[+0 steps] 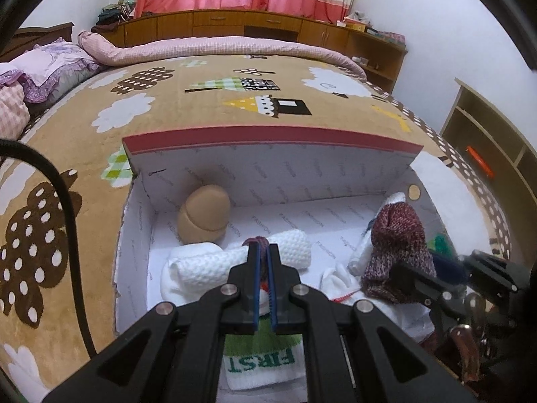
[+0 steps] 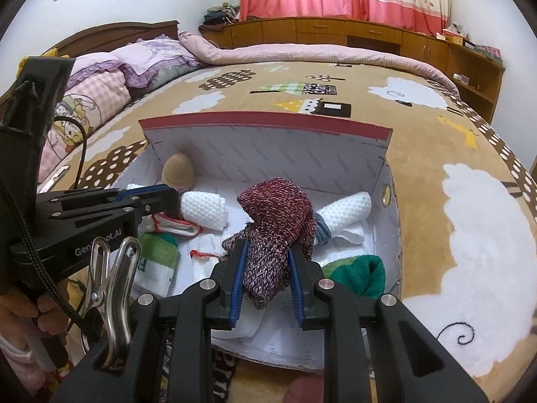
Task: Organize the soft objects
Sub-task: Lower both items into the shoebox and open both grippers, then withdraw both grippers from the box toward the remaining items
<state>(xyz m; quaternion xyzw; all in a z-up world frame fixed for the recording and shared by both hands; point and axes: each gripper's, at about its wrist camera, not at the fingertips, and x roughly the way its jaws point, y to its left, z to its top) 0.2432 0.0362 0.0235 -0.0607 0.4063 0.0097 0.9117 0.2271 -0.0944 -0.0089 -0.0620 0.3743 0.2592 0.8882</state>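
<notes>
An open white cardboard box (image 1: 268, 181) (image 2: 268, 147) sits on the bed and holds soft items. My right gripper (image 2: 266, 252) is shut on a maroon knitted piece (image 2: 278, 215) and holds it over the box; the piece also shows in the left wrist view (image 1: 396, 252). My left gripper (image 1: 264, 252) is nearly closed on a small dark red knit bit (image 1: 256, 241) above a rolled white towel (image 1: 214, 268). A tan rolled sock (image 1: 204, 215), a white and green "FIRST" sock (image 1: 261, 359), a second white roll (image 2: 345, 211) and a green sock (image 2: 359, 275) lie inside.
The box lid (image 1: 272, 141) stands up at the far side. The tan patterned bedspread (image 1: 208, 100) surrounds the box. Pillows (image 2: 141, 63) and a pink quilt (image 2: 302, 53) lie at the bed's far end. Wooden cabinets (image 1: 235, 23) and shelves (image 1: 486, 141) line the walls.
</notes>
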